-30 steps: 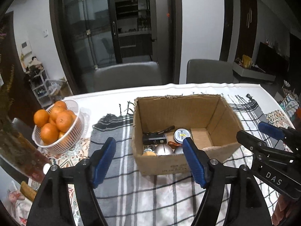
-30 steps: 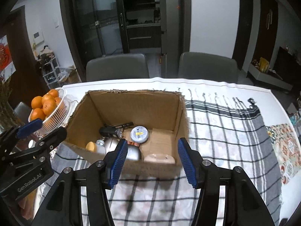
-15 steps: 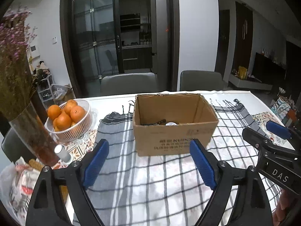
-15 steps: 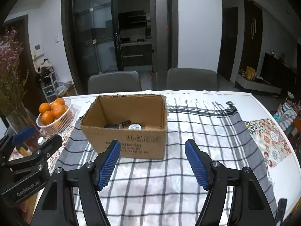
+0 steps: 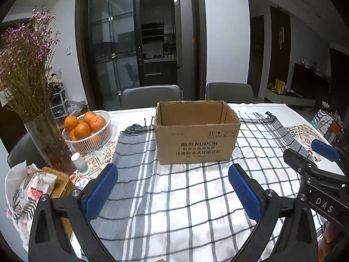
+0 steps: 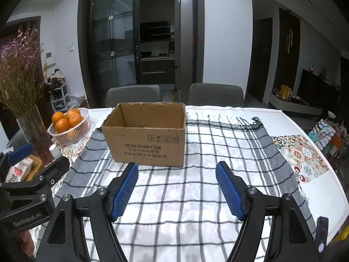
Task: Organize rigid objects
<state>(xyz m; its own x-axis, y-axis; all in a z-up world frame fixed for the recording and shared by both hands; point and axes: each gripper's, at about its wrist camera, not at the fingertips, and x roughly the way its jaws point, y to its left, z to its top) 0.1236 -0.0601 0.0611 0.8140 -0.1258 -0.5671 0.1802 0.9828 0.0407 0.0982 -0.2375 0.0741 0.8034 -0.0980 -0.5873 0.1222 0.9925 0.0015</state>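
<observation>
- The open-topped brown cardboard box (image 5: 197,135) is sitting on the grey-and-white checked cloth (image 5: 178,196) that is covering the middle of the white bench (image 6: 322,174); from this low angle its contents are hidden behind the front wall.
- The left gripper (image 5: 172,193), black with blue ribbed pads, is hanging over the cloth in front of the box, its jaws opening wide with nothing between them.
- The right gripper (image 6: 177,191) is hovering beside it, also short of the box, its jaws spread apart and empty, not touching anything.
- A white plastic basket of oranges (image 5: 87,131) is standing to the left of the box, apart from it.
- A glass vase of dried purple flowers (image 5: 47,139) is standing nearer the left edge, with a small white cylinder (image 5: 79,162) just beside its base.
- Two grey chairs (image 6: 174,96) are standing behind the bench.
</observation>
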